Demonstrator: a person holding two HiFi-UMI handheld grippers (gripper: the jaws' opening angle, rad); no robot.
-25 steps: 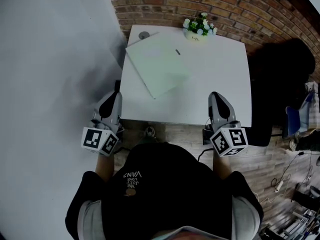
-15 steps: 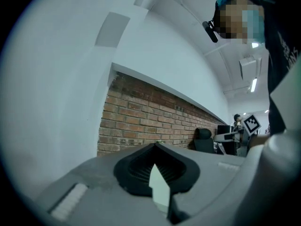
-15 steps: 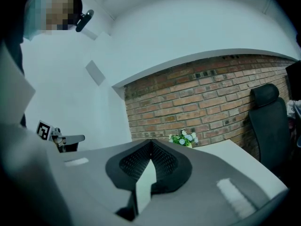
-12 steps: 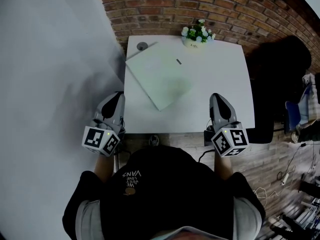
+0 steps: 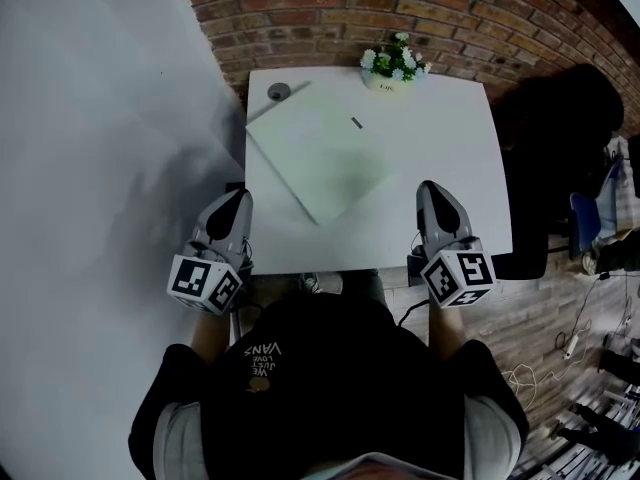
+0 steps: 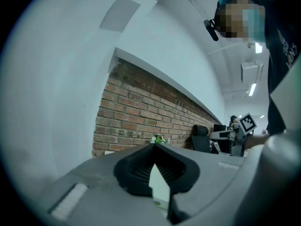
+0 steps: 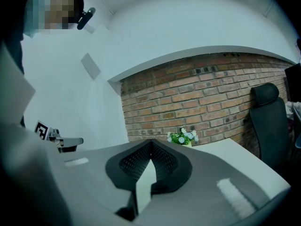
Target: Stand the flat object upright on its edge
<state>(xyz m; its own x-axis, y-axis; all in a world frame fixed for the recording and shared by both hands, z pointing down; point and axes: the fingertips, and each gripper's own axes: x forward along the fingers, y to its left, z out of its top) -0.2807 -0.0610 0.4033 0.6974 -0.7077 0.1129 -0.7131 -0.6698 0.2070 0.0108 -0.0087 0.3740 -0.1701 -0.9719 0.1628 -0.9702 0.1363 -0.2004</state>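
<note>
On the white square counter (image 5: 440, 148) by the brick wall, a pale green thin rectangular board (image 5: 320, 158), judged light, stiff and slippery, is seen flat ahead of the shut, empty left hand-held gripper (image 5: 238, 198) and right hand-held gripper (image 5: 430, 188), best pinched at its near edge.

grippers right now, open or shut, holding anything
left gripper: shut, holding nothing
right gripper: shut, holding nothing

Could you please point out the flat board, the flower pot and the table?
flat board (image 5: 318, 158): head view, middle of its top face.
flower pot (image 5: 392, 65): head view, on the blossoms.
table (image 5: 445, 138): head view, bare top near the right edge.
</note>
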